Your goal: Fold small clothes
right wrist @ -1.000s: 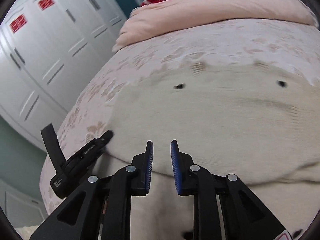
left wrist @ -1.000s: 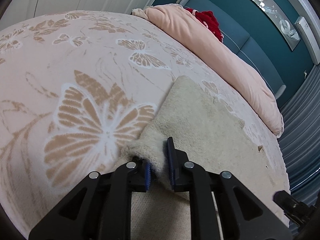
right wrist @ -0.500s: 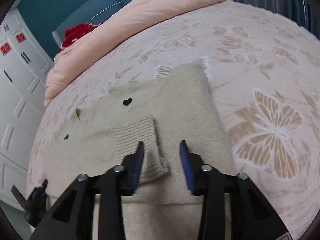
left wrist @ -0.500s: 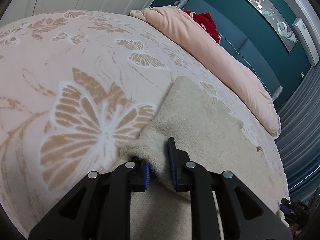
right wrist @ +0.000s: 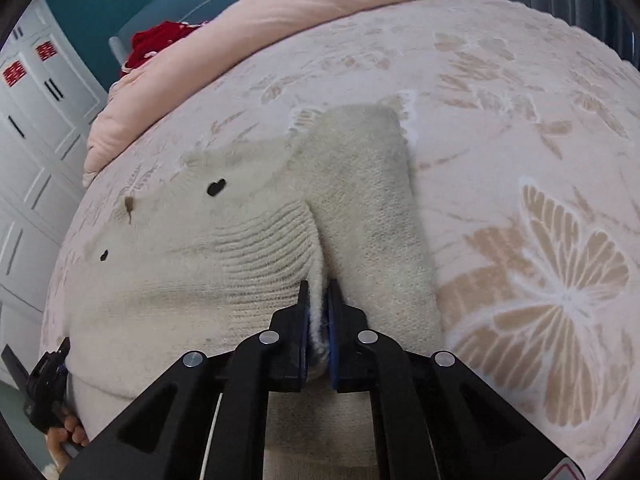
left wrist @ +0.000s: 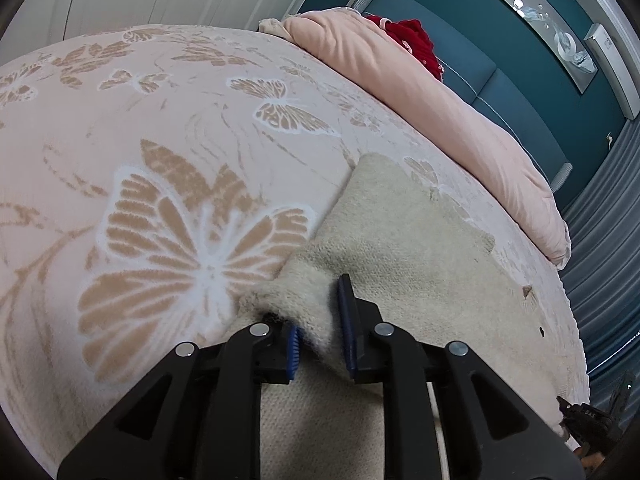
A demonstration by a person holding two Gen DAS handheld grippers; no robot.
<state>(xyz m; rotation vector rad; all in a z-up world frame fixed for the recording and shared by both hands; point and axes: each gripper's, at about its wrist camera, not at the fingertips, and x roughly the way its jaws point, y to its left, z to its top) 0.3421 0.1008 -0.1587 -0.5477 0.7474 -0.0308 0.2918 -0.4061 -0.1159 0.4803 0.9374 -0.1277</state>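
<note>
A cream knit sweater (left wrist: 400, 248) lies flat on a pink butterfly bedspread (left wrist: 140, 140). My left gripper (left wrist: 320, 320) is shut on a bunched corner of it near the big butterfly. In the right wrist view the sweater (right wrist: 200, 280) shows small dark marks and a ribbed cuff (right wrist: 272, 248) folded onto its body, with a sleeve (right wrist: 372, 200) running beside it. My right gripper (right wrist: 319, 292) points down at the seam between cuff and sleeve. Its jaws are closing, and the blue pads pinch a ridge of knit between them.
A long pink rolled duvet (left wrist: 420, 112) lies along the far edge of the bed, with a red garment (left wrist: 412, 36) behind it. A teal headboard (left wrist: 500, 80) and grey curtains (left wrist: 600, 220) stand beyond. White wardrobe doors (right wrist: 32, 120) line the left side.
My right gripper swept sideways across the sweater toward the sleeve, opened wide, then closed on a ridge of knit. The left gripper kept its hold in the same place.
</note>
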